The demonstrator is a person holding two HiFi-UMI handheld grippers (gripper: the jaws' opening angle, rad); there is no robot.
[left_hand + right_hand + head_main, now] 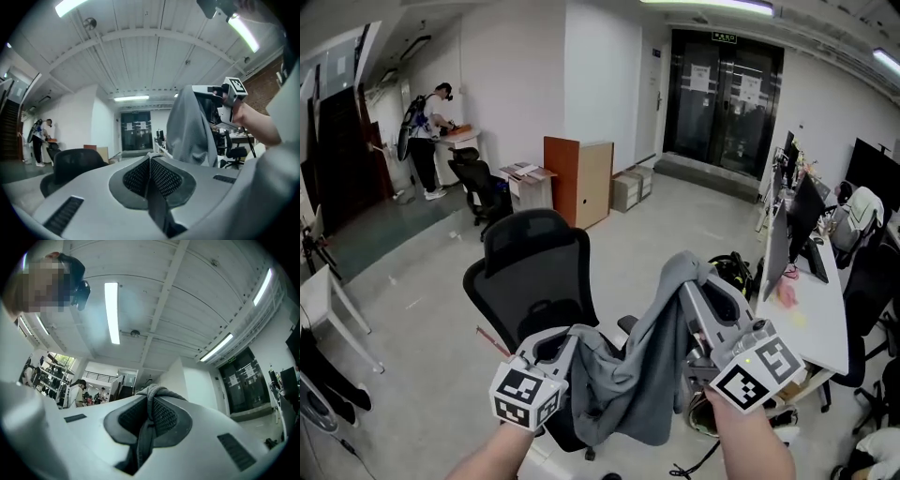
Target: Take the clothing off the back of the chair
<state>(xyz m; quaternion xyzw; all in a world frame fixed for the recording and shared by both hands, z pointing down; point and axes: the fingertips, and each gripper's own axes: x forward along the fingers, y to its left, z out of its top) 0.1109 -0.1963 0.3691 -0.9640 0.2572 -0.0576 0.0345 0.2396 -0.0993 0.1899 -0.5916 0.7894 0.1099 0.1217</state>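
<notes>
Your left gripper (pixel 150 158) is pressed together on a thin fold of the grey soft-fabric sweatshirt (pixel 630 380). Your right gripper (pixel 151 401), held higher, pinches a bunched edge of the same garment. The sweatshirt hangs between the two, draped over the right gripper, just on the near, right side of the black mesh-backed office chair (pixel 532 267).

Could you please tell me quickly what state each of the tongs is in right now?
Left tongs: closed on the soft grey fabric garment.
Right tongs: closed on the same garment.
</notes>
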